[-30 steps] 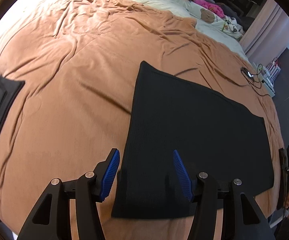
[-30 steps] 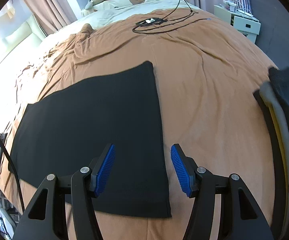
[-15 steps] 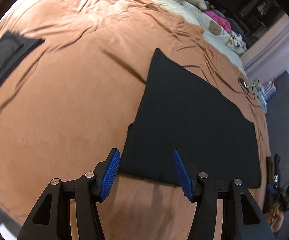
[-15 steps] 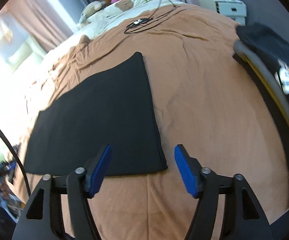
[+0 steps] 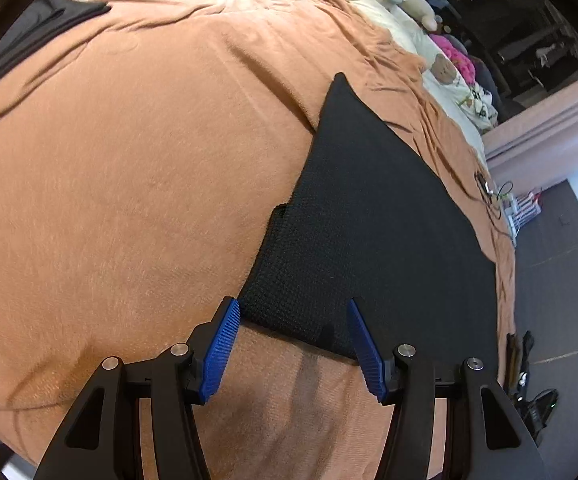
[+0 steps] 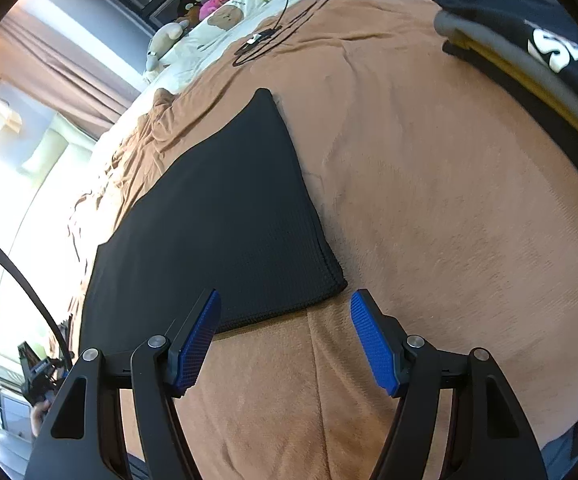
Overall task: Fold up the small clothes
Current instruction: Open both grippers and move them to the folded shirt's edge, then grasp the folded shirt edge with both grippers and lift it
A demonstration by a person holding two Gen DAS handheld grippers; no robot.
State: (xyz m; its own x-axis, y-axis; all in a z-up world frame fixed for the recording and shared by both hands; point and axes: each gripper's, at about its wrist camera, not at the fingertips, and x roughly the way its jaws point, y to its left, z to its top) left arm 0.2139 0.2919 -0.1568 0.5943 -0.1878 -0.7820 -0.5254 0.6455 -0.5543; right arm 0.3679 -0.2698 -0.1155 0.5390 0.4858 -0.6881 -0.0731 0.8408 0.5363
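Observation:
A black knitted cloth (image 5: 373,216) lies flat on the brown bedspread (image 5: 137,184); it also shows in the right wrist view (image 6: 217,216). My left gripper (image 5: 293,316) is open, its blue pads either side of the cloth's near left corner, just at its edge. My right gripper (image 6: 285,312) is open at the cloth's near right corner (image 6: 337,280), which lies between the pads. Neither gripper holds anything.
A stack of folded clothes (image 6: 537,52) sits at the right of the bed. Another dark garment (image 5: 45,32) lies far left. A black cable (image 6: 269,36), pillows and plush toys (image 5: 445,68) are at the bed's far end.
Both grippers have drawn back and lowered toward the cloth's near edge; the cloth's near corners now sit between the pads instead of under them. Both stay open.

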